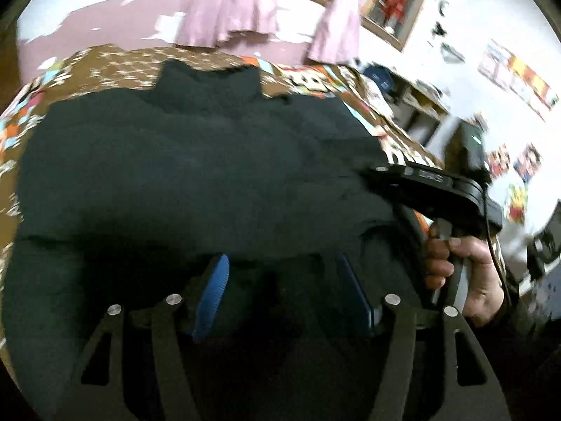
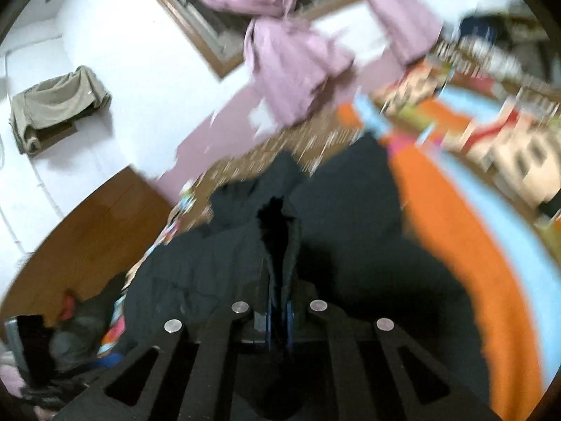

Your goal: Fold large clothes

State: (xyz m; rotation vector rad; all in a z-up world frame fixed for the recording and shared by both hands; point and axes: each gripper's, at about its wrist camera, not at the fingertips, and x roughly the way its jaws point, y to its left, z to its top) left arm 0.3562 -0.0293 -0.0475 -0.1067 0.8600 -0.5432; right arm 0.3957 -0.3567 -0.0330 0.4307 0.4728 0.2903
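Bedroom with white walls, pink curtains (image 1: 228, 10) and a bed under a busy patterned bedspread (image 1: 115, 66). Spread across that bed: a large dark jacket (image 1: 196, 161), collar toward the far edge, mostly flat but rumpled at the near side. Left claw (image 1: 284, 298) hovering just over the near hem, blue pads apart, nothing pinched. Right claw (image 2: 279, 319) clamped tight on a raised ridge of dark fabric at the jacket's edge. Folding barely underway, by the look: no neat fold visible yet, sides, sleeves and final halving seemingly all left to do.
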